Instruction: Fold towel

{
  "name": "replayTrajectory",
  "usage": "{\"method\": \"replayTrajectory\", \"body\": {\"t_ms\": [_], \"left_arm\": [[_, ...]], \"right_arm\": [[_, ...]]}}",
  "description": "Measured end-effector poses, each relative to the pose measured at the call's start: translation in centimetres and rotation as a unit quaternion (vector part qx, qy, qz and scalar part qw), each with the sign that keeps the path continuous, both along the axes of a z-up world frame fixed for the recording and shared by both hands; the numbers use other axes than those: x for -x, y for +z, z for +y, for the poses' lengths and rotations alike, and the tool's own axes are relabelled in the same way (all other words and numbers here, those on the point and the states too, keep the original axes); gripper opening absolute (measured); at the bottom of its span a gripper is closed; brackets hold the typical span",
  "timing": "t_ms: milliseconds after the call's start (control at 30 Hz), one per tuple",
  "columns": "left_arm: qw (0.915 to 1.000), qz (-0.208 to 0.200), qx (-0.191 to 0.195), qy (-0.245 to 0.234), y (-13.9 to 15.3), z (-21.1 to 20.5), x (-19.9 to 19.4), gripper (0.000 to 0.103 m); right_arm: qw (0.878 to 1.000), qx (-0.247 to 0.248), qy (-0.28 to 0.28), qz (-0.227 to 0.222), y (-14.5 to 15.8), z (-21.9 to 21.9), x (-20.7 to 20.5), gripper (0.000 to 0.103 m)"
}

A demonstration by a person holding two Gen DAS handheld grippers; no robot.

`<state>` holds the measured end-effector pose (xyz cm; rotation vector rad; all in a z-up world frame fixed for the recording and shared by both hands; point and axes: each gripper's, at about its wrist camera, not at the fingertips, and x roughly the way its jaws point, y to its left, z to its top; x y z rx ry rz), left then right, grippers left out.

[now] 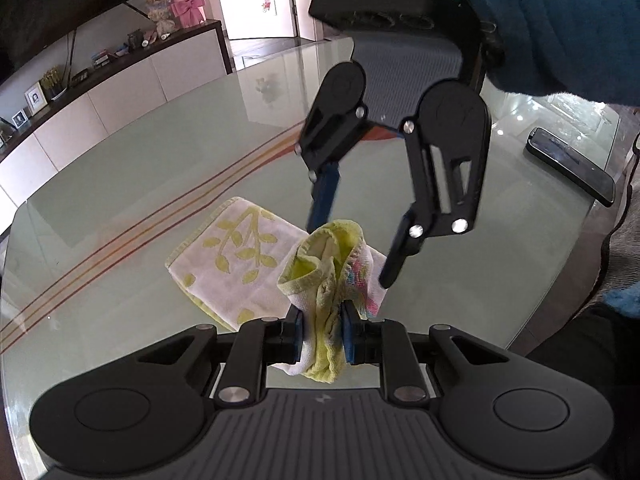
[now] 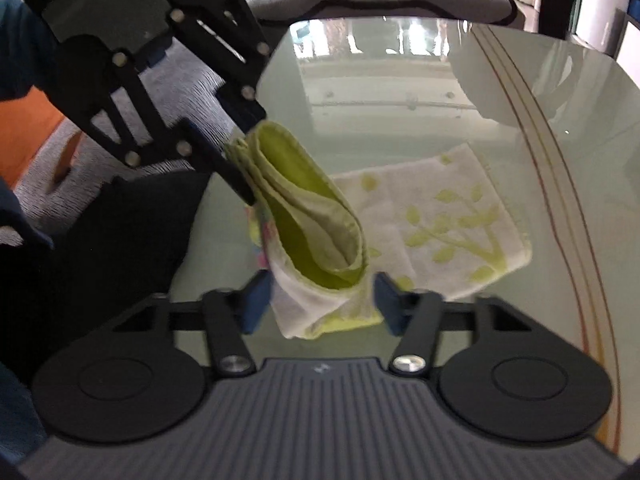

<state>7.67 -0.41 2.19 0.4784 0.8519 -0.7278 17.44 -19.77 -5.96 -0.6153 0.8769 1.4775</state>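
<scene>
Two tools: both over the glass worktop, facing each other across the towel.
Left tool: at 6 o'clock in the left wrist view, blue pads pressed together on a bunched, lifted end of the towel.
Right tool: at 6 o'clock in the right wrist view, spread wide, blue pads either side of the raised fold; contact with the cloth hard to tell.
Right tool from the left wrist view: reaching down from 12 o'clock, fingers apart, tips just beside the lifted loop, slightly blurred.
Left tool from the right wrist view: coming in from 10 o'clock, closed on the far edge of the looped cloth.
Towel: white with yellow-green leaf print; flat part resting on the worktop toward 9 o'clock in the left wrist view, toward 3 o'clock in the right wrist view; near end raised off the glass in a loop showing the yellow-green underside.
Phone: dark, lying on the worktop at 3 o'clock in the left wrist view, well apart from the towel.
Sleeve: blue, at 1 o'clock behind the right tool.
</scene>
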Motion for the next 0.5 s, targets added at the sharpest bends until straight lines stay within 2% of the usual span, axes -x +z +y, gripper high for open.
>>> {"method": "replayTrajectory", "body": {"t_ms": [200, 367, 500], "left_arm": [[0.9999, -0.001, -0.005, 0.011, 0.0, 0.3, -0.2, 0.024], [0.9998, -0.01, -0.008, 0.012, 0.6, 0.1, -0.4, 0.025], [0.9995, -0.024, -0.013, 0.014, 1.6, -0.2, -0.9, 0.027]], "right_arm": [[1.0, -0.018, -0.002, 0.002, 1.3, -0.7, 0.1, 0.017], [0.999, -0.033, -0.007, -0.005, 2.4, -1.3, 0.2, 0.014], [0.999, -0.041, -0.019, -0.029, 3.4, -1.6, -0.4, 0.014]]}}
